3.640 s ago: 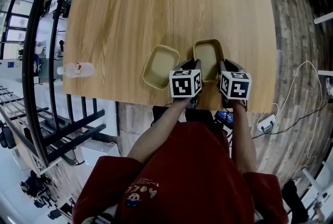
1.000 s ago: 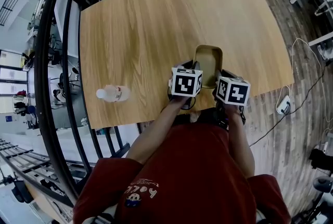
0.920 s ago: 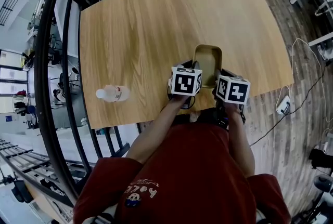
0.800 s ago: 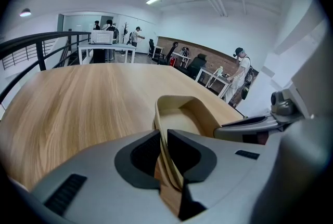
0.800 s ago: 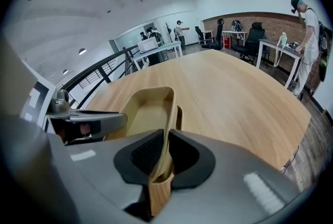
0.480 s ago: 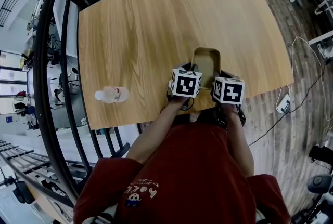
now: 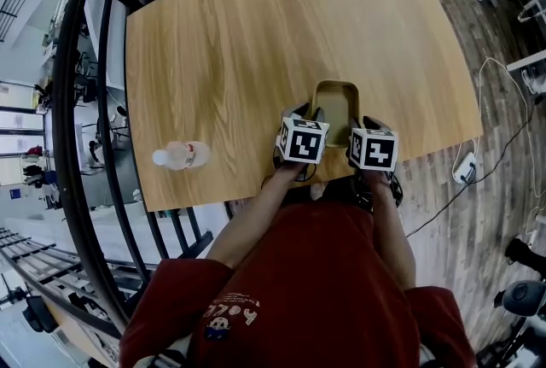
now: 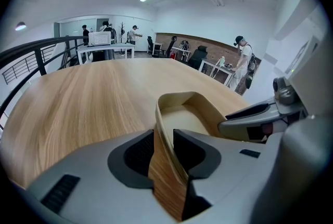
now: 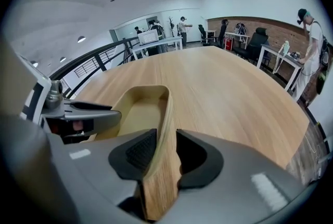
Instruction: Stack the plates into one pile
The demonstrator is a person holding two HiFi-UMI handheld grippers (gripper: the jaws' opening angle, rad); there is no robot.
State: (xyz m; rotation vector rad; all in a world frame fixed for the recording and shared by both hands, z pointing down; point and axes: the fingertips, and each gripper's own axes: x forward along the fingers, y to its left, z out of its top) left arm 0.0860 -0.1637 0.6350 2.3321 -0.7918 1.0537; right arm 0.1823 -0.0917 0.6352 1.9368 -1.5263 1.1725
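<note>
One tan wooden plate [image 7: 334, 100] with a raised rim shows near the table's front edge; I cannot make out a second plate under it. My left gripper [image 7: 309, 113] straddles the plate's left rim [image 8: 167, 129], and my right gripper [image 7: 365, 124] straddles its right rim [image 9: 165, 114]. The jaws of both have just been opening. In the left gripper view my left gripper [image 8: 164, 147] has the rim loose between its pads. In the right gripper view my right gripper [image 9: 161, 153] stands the same way, with a dark gap beside the rim. Each gripper view shows the other gripper across the plate.
A plastic water bottle [image 7: 177, 156] lies on the table [image 7: 239, 33] to the left, near the front edge. A black railing [image 7: 85, 102] runs along the left side. Cables [image 7: 465, 170] lie on the floor at the right. People and desks stand far behind.
Several seconds ago two plates lay side by side; now only one plate shape shows. Within the last second both grippers sank a little with the plate.
</note>
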